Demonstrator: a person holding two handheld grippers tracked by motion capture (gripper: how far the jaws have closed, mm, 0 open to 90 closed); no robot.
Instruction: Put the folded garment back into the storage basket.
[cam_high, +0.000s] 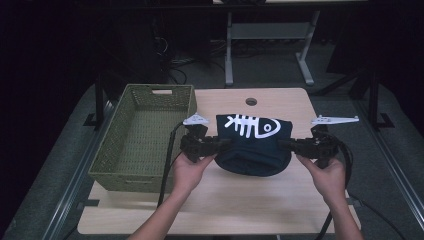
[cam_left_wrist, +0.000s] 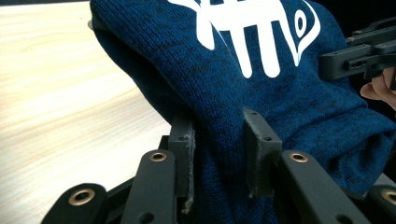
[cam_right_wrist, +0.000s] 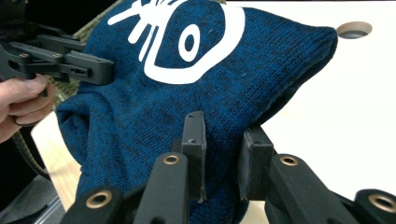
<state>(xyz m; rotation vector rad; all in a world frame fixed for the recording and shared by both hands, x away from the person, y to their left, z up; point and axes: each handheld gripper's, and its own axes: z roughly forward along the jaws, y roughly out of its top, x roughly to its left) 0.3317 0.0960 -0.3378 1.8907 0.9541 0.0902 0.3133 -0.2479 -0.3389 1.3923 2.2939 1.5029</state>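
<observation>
Above the pale wooden table (cam_high: 250, 195), a folded dark blue knitted garment with a white fish-skeleton print (cam_high: 254, 142) hangs between two grippers, its sagging bottom close over the tabletop. Beside it, on the table's left edge, sits an olive-green woven rectangular basket (cam_high: 122, 170). Clenched on the garment's left side is the left gripper (cam_left_wrist: 219, 140), fabric bunched between its jaws. Opposite, the right gripper (cam_right_wrist: 223, 144) pinches the right side likewise.

Sweater (cam_high: 255, 145) above table (cam_high: 220, 200) centre, between 2 hand-held grippers; basket (cam_high: 142, 140) left.
</observation>
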